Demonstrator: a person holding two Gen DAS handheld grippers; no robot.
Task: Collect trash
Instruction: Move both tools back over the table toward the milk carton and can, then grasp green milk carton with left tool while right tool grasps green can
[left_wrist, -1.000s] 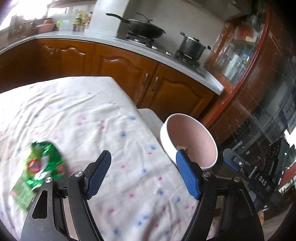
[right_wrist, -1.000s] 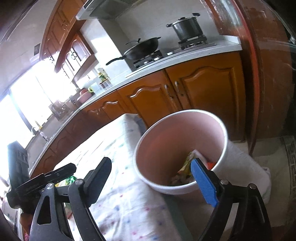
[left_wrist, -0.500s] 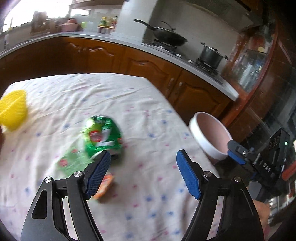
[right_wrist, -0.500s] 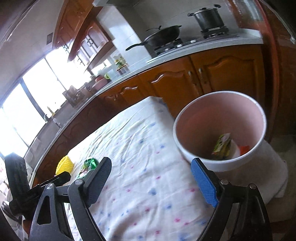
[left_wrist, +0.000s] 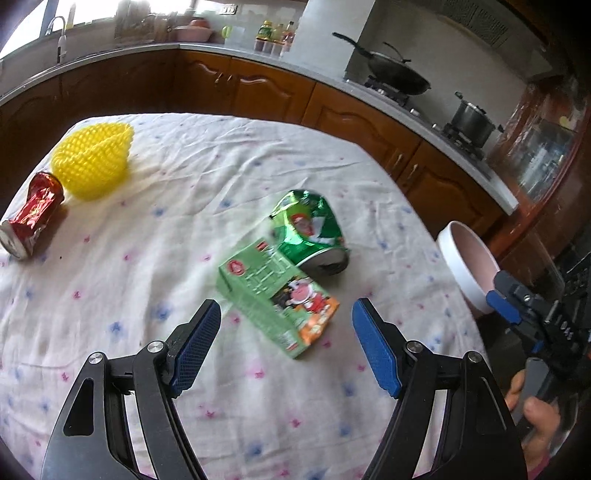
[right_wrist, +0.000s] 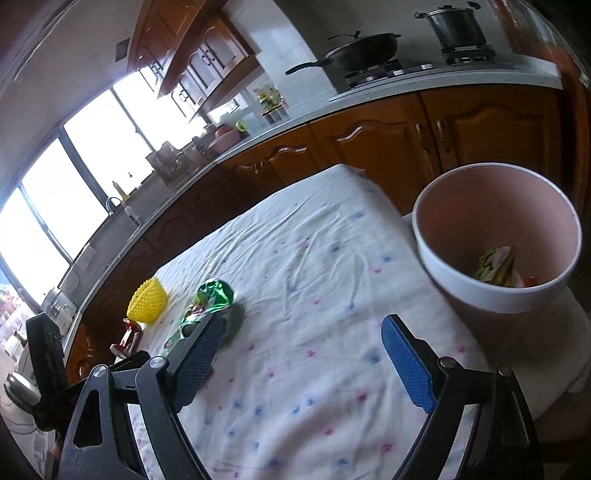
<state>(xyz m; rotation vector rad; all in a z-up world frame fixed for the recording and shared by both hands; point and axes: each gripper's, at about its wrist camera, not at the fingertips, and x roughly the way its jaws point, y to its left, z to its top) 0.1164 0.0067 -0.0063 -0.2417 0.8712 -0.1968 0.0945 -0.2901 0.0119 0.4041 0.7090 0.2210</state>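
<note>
My left gripper (left_wrist: 286, 345) is open and empty, just short of a green carton (left_wrist: 275, 295) lying flat on the tablecloth. A crushed green can (left_wrist: 314, 234) lies just beyond the carton. A crushed red can (left_wrist: 31, 216) and a yellow mesh cup (left_wrist: 92, 160) sit at the far left. The pink bin (right_wrist: 495, 236) stands off the table's right edge with trash inside; it also shows in the left wrist view (left_wrist: 465, 266). My right gripper (right_wrist: 303, 358) is open and empty over the table, left of the bin.
The table has a white dotted cloth (left_wrist: 147, 258). Wooden kitchen cabinets (left_wrist: 258, 88) with a wok (left_wrist: 399, 74) and pot (left_wrist: 472, 120) on the counter stand behind. The other hand-held gripper (left_wrist: 535, 325) shows at the right edge.
My left gripper has swung left from the bin toward the carton and cans. My right gripper has drawn back and left from the bin, over the table.
</note>
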